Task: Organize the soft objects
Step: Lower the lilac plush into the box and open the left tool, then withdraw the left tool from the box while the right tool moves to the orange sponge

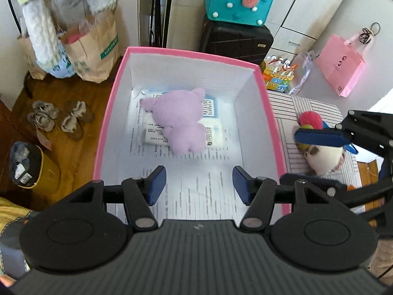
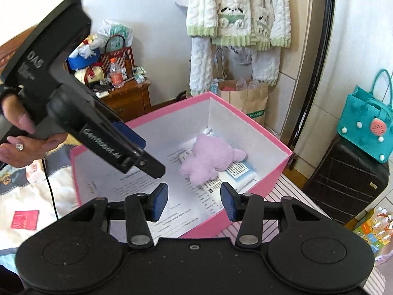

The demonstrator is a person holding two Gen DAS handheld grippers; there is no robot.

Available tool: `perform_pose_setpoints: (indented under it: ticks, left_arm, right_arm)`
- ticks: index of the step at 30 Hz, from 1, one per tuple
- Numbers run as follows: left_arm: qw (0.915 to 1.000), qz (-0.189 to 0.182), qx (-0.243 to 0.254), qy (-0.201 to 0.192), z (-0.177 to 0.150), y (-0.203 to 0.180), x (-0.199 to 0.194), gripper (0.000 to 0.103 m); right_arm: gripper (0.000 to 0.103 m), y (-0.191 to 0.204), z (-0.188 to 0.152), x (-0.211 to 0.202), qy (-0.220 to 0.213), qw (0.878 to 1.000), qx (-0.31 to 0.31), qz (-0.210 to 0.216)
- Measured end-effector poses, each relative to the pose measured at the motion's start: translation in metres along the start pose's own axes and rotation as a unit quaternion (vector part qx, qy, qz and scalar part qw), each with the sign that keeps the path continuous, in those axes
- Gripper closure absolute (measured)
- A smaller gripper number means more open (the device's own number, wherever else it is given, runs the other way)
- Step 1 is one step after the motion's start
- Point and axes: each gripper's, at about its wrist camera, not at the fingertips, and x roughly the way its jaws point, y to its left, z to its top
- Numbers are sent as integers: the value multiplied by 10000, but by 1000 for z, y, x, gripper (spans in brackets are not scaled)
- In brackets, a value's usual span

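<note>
A pink box (image 1: 191, 54) with white walls holds a lilac plush toy (image 1: 179, 120) lying on printed papers (image 1: 203, 191). My left gripper (image 1: 199, 182) hangs above the box's near end, open, with nothing between its blue pads. To the right of the box a white plush with a red pompom (image 1: 326, 157) lies on a striped cloth (image 1: 314, 105), with my right gripper (image 1: 309, 158) in front of it. In the right wrist view the right gripper (image 2: 194, 201) is open and empty over the box's (image 2: 245, 115) near wall. There the lilac plush (image 2: 206, 162) lies ahead, and a hand holds the left gripper (image 2: 147, 162) at upper left.
A black suitcase (image 1: 235, 39) with a teal felt bag (image 1: 238, 0) stands behind the box. A pink paper bag (image 1: 341, 66) hangs at right. Brown paper bags (image 1: 95, 46), slippers (image 1: 59, 118) and a bin (image 1: 29, 167) sit on the floor at left. Fleece clothes (image 2: 235, 17) hang above.
</note>
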Motion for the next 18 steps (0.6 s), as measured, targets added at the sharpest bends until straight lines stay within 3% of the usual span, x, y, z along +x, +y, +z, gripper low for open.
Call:
perform_pose_setpoints:
  ticks: [9,18]
  left_arm:
    - [9989,47,433,-151,-35,-28,-54,39]
    - [9939,108,990,-482,-71,-64,-95,28]
  right_arm:
    - [51,25,-12,-54,-261,9996,-17,-82]
    - [50,41,-28,-100,-441,9988,32,-188]
